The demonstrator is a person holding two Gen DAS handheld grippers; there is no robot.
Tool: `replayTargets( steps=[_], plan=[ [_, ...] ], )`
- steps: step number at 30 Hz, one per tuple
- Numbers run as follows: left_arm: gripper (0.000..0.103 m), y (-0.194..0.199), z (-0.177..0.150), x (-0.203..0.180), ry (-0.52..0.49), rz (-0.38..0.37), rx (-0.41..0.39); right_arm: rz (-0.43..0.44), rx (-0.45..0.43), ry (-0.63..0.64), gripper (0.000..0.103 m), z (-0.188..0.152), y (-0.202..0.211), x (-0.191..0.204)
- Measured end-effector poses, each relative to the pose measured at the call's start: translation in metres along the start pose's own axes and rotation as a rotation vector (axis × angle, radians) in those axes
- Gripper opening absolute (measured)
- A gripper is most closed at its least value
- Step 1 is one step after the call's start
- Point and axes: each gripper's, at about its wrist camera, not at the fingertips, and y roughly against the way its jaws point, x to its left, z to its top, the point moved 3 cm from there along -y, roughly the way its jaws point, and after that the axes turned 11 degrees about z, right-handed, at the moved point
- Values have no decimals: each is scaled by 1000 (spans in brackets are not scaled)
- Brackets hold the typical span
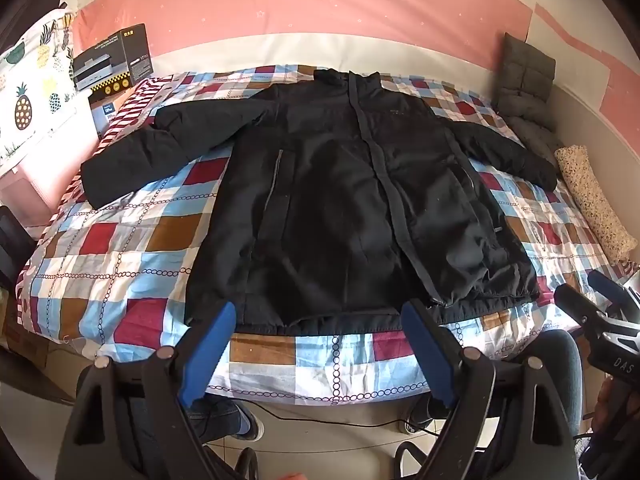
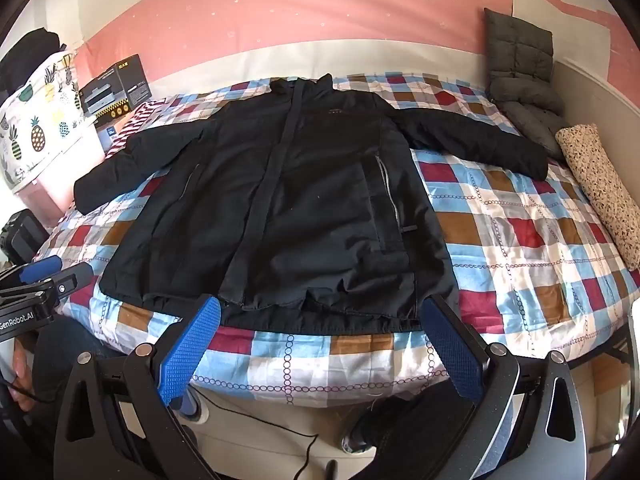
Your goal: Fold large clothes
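Note:
A large black jacket [image 1: 340, 208] lies flat, front up, on a checked bedspread [image 1: 120, 248], collar toward the wall, both sleeves spread out to the sides. It also shows in the right wrist view [image 2: 288, 208]. My left gripper [image 1: 320, 312] is open, held above the bed's near edge just in front of the jacket's hem, touching nothing. My right gripper [image 2: 320, 308] is open too, in front of the hem, empty. The right gripper shows at the right edge of the left wrist view [image 1: 600, 300], and the left gripper at the left edge of the right wrist view [image 2: 52, 272].
Boxes [image 1: 114, 60] and a pineapple-print cloth [image 1: 32, 92] stand at the bed's far left. A grey cushion [image 1: 524, 80] and a speckled bolster [image 1: 596, 200] lie on the right. A pink wall is behind. The person's feet [image 1: 240, 420] and a cable are on the floor below.

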Motion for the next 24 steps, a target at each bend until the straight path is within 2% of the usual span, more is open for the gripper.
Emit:
replayTargets(
  steps=[10,24],
  plan=[
    [87,-11,-13,3,-2,20,17,1,4,-3,101,-2,0,-1],
    [87,-7,-7,4,-4,26,29,-2,6,-1,101,-2,-2,-1]
  ],
)
